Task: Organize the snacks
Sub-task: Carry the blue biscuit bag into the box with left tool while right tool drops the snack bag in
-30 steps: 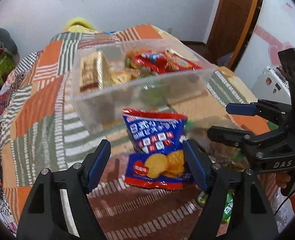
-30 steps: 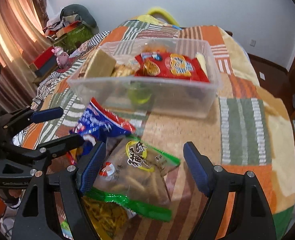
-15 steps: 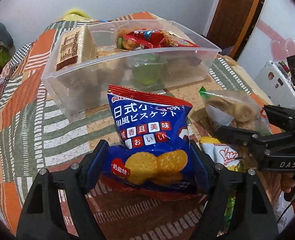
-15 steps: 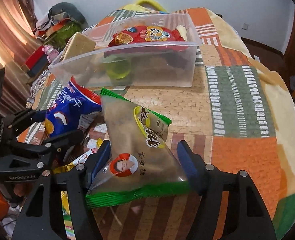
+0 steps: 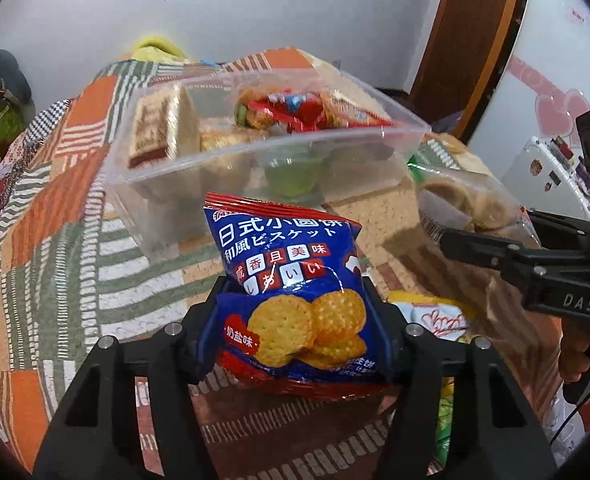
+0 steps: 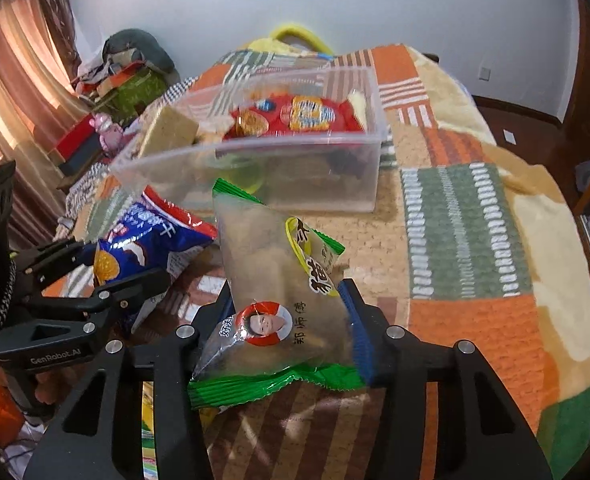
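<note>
My left gripper (image 5: 295, 316) is shut on a blue biscuit bag (image 5: 291, 280) and holds it above the patchwork cloth, short of the clear plastic bin (image 5: 255, 160). My right gripper (image 6: 287, 320) is shut on a clear green-edged snack bag (image 6: 271, 280), also lifted, in front of the same bin (image 6: 295, 172). The bin holds a red packet (image 6: 295, 116), a tan box (image 6: 167, 128) and several other snacks. The blue bag shows in the right wrist view (image 6: 147, 244); the green-edged bag shows in the left wrist view (image 5: 467, 200).
Loose snack packets (image 5: 435, 316) lie on the cloth between the grippers. The patchwork cloth (image 6: 475, 240) covers the table. A cluttered shelf (image 6: 123, 80) and curtains stand at the left, a door (image 5: 467, 40) at the right.
Both grippers have closed on their bags and lifted them off the cloth. The view has tilted up and the bin has moved further back in the frames.
</note>
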Tool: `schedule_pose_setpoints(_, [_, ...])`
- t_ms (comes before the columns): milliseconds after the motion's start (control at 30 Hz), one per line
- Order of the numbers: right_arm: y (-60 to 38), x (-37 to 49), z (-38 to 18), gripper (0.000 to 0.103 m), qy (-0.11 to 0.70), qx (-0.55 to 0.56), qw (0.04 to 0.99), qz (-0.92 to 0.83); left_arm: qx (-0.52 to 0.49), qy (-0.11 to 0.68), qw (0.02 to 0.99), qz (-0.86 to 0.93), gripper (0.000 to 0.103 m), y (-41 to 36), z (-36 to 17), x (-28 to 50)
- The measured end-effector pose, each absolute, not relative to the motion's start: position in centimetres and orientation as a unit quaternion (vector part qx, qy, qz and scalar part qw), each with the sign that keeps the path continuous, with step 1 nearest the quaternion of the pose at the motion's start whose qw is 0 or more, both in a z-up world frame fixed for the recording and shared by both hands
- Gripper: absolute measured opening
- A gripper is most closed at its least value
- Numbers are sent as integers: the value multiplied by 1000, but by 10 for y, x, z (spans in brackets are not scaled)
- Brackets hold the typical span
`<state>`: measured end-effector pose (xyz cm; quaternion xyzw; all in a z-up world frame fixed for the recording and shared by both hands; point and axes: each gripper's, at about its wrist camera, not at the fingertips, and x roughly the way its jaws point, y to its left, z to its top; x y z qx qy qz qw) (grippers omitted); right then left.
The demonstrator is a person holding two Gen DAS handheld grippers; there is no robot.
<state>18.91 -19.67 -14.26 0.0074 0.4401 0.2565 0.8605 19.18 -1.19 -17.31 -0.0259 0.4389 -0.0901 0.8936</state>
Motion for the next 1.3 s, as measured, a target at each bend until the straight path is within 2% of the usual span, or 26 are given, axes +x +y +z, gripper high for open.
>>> schedule_pose_setpoints(333, [-200,200,-106,46,392,23,886,248,-30,376,922,-87,61,-5,-119,188])
schedule_pose_setpoints(600, [-188,227,-86,46,358,27,902,240,-40,338,938,-70,61,2,-90,217])
schedule_pose_setpoints(1300, [-160,313,-114,46,390,22,899,197,-51,362,929,-48,61,7,-128,318])
